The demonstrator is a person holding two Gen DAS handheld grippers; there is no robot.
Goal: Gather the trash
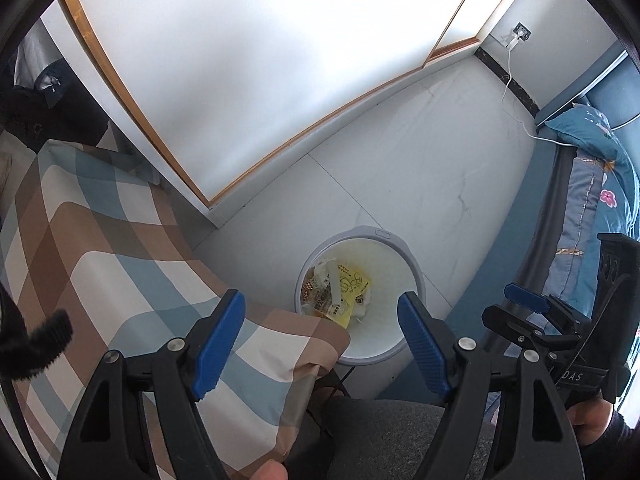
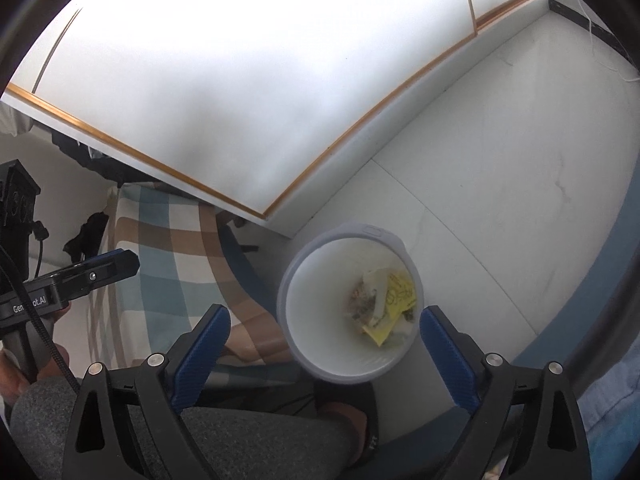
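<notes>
Now both claws hang open above the bin.
Left claw point(image 1: 322, 330) and right claw point(image 2: 324, 346) hold nothing; yellow wrapper point(image 2: 394, 300) lies inside the white bin point(image 2: 320, 300) on the floor, beside the checked bed point(image 1: 104, 240).

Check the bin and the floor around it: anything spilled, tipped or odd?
Nothing stands out. The bin stands upright on the floor with the wrappers inside it, and no litter shows on the tiles around it.

Checked blanket point(image 1: 100, 240), floral pillow point(image 1: 588, 132)
</notes>
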